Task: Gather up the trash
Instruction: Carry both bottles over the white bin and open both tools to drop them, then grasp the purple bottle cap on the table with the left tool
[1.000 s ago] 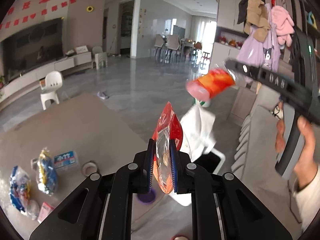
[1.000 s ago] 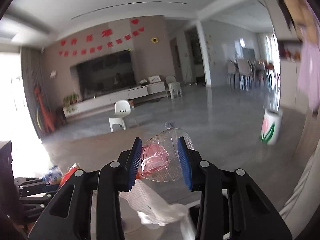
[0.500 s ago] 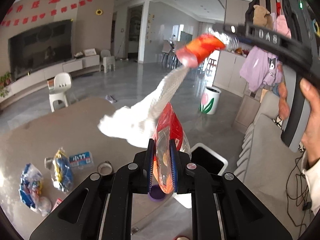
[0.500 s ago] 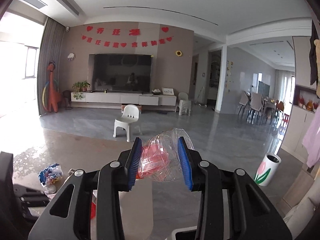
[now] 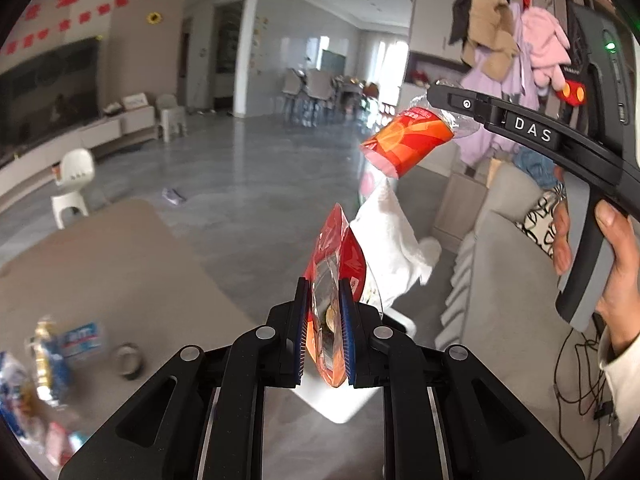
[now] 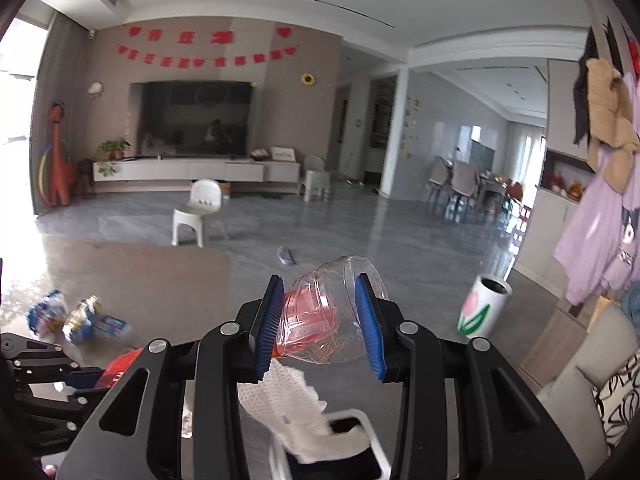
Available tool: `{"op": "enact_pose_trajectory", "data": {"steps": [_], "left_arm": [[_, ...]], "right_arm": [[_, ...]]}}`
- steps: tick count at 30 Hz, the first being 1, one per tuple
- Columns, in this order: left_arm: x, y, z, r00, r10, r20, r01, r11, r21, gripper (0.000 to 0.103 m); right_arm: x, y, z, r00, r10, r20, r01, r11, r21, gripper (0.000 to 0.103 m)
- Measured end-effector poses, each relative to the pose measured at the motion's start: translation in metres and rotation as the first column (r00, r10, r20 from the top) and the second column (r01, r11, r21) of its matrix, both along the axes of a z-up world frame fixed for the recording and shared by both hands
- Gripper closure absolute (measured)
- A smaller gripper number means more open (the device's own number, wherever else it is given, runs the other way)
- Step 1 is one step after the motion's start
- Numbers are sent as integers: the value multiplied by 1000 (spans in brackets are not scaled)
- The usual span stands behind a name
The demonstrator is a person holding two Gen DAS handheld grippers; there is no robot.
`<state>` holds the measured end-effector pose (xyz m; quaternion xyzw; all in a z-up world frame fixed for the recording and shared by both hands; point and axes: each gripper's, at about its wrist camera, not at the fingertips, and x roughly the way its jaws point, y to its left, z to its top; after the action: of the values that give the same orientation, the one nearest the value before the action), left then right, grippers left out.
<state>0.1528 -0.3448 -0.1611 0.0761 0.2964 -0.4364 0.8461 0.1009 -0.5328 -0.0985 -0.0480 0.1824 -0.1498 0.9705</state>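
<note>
Red snack pouch clenched in left claw; right claw grasping plastic bottle; bin half hidden.

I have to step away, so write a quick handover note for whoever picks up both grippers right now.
Left gripper: shut on a flat red and clear snack pouch.
Right gripper: shut on a crushed clear plastic bottle with a red-orange label; a white paper towel hangs below it, over the white-rimmed black bin.
Left on the beige table: blue and white wrappers and a small round item.
Done: two pieces picked up.
Left: drop both in the bin, probably with the towel, then clear the table.
</note>
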Motion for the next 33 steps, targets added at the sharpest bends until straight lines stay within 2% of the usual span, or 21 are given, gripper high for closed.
{"op": "enact_pose_trajectory", "data": {"steps": [6,12,17,18,19,20,21,22,23,27,31,32,33], "left_arm": [[11,-74,-48,996,-65,-63,68,997,47,89],[23,-120,-102,987,-96,-132,110,988,106,89],[27,-151,-150,977,-113,-183,144,976,164,87],[28,-156,-159,974,-113,-198,149,973,175,82],[31,-160,-166,973,-105,-207,145,972,187,72],[32,-163,-172,973,-89,-214,134,969,208,32],[33,-164,-177,977,-59,-206,108,967,232,5],[32,-163,-180,986,-26,-168,65,970,234,5],[29,-162,-182,989,-28,-146,61,972,226,5],[27,-164,-185,994,-29,-106,56,965,257,5],[25,-155,-178,997,24,-67,-8,971,239,5],[24,-153,-175,998,33,-51,-20,971,237,5],[21,-150,-172,999,41,-31,-32,971,237,5]], "right_arm": [[-3,-48,-48,997,-66,-27,67,997,40,64],[-11,-83,-110,990,-142,-11,143,983,117,64],[-1,-91,-161,984,-174,-40,178,970,163,64],[1,-91,-169,983,-179,-50,185,970,155,64],[5,-92,-180,980,-185,-69,194,970,147,64],[7,-91,-188,979,-188,-80,198,969,147,64],[7,-94,-196,978,-189,-86,201,968,152,64],[6,-97,-203,978,-191,-89,204,965,165,64],[4,-100,-207,977,-193,-87,206,962,180,64],[1,-107,-207,977,-190,-91,205,961,189,64],[4,-108,-209,979,-179,-95,194,962,191,64],[7,-108,-213,979,-173,-109,191,965,179,62],[11,-106,-218,976,-170,-136,190,969,158,54]]}}
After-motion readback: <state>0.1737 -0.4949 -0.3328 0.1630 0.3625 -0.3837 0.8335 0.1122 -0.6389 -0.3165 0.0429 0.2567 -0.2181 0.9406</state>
